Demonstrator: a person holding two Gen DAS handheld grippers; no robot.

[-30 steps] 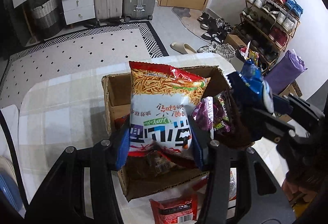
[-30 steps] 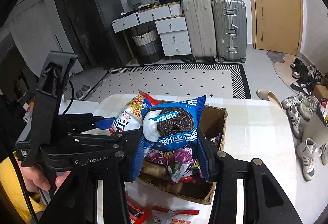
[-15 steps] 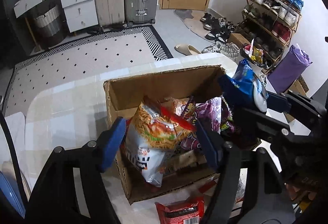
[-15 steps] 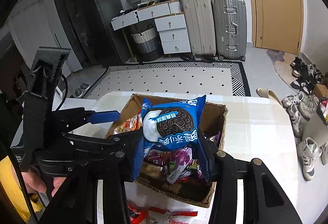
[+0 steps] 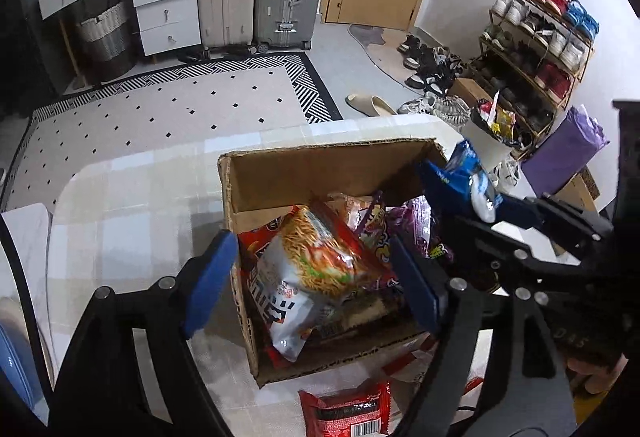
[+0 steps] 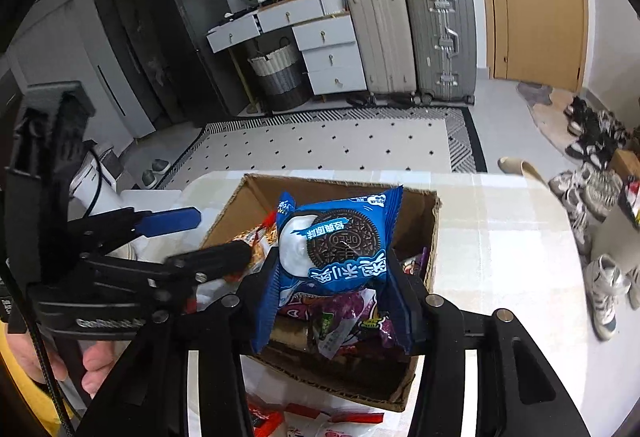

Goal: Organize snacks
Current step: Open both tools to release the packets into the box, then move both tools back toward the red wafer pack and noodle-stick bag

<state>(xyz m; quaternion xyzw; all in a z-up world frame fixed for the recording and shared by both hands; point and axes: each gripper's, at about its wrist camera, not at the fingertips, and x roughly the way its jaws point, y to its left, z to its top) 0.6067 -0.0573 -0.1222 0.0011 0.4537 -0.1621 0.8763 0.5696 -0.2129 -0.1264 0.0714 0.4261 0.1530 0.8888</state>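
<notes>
a: where did the left gripper stand?
b: over the near part of the cardboard box, pointing steeply down. its jaws were spreading, nothing pressed between them. the noodle snack bag lay below them inside the box, tilted, its top end toward the far wall and its white end at the near corner, clear of both blue pads.

a: and the right gripper?
b: its jaws were clenched on the blue oreo packet, one pad on each side edge, though they were just beginning to ease apart. the packet hung above the box, upright, cookie picture facing the camera.

a: what else was in the box?
b: purple snack packets beside the noodle bag, and red wrappers underneath; i could not tell how many.

a: anything outside it?
b: a red packet with a barcode lay on the pale checked surface, just in front of the box's near wall. more red-and-white wrappers lay there too in the right wrist view.

a: was the person visible?
b: only a hand gripping the left gripper's handle, with a yellow sleeve below it.
</notes>
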